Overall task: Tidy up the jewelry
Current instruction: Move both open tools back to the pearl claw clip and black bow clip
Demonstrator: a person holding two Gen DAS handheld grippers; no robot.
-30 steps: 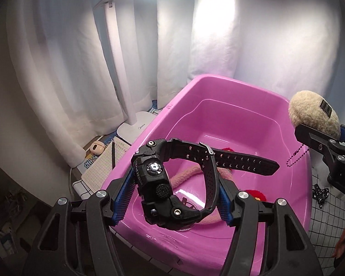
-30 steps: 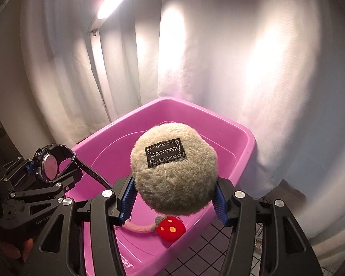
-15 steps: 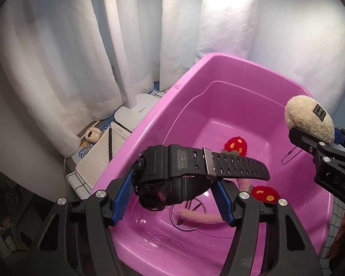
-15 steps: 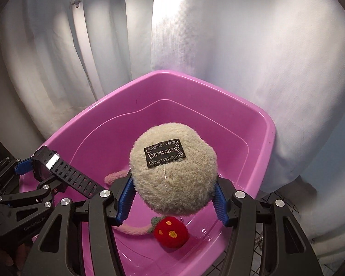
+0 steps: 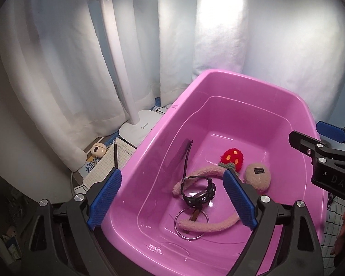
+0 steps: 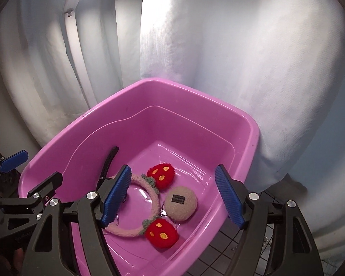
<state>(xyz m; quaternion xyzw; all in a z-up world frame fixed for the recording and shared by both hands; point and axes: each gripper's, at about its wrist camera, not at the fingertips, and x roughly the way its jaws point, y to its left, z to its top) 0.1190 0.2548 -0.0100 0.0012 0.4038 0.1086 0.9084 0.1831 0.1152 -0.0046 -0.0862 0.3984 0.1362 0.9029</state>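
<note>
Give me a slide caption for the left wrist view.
Open left claw above the pink tub holding watch, plush pom-pom and strawberry headband.

1. Tub [image 5: 248, 80]: solid pink-purple.
2. Watch [image 5: 199, 194]: black.
3. Headband [image 6: 149, 188]: pale pink, fuzzy; red strawberries [image 6: 160, 175] with orange-yellow spots, green leaves.
4. Plush ball [image 6: 181, 203]: beige, black label.
5. Gripper pads [image 5: 104, 199]: blue, ribbed.
6. Curtain [image 6: 241, 46]: white.

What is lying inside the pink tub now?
Inside the pink tub lie a black watch, a fuzzy headband with two red strawberries, a beige plush ball and a metal ring. The right tongs hide part of the headband.
</note>
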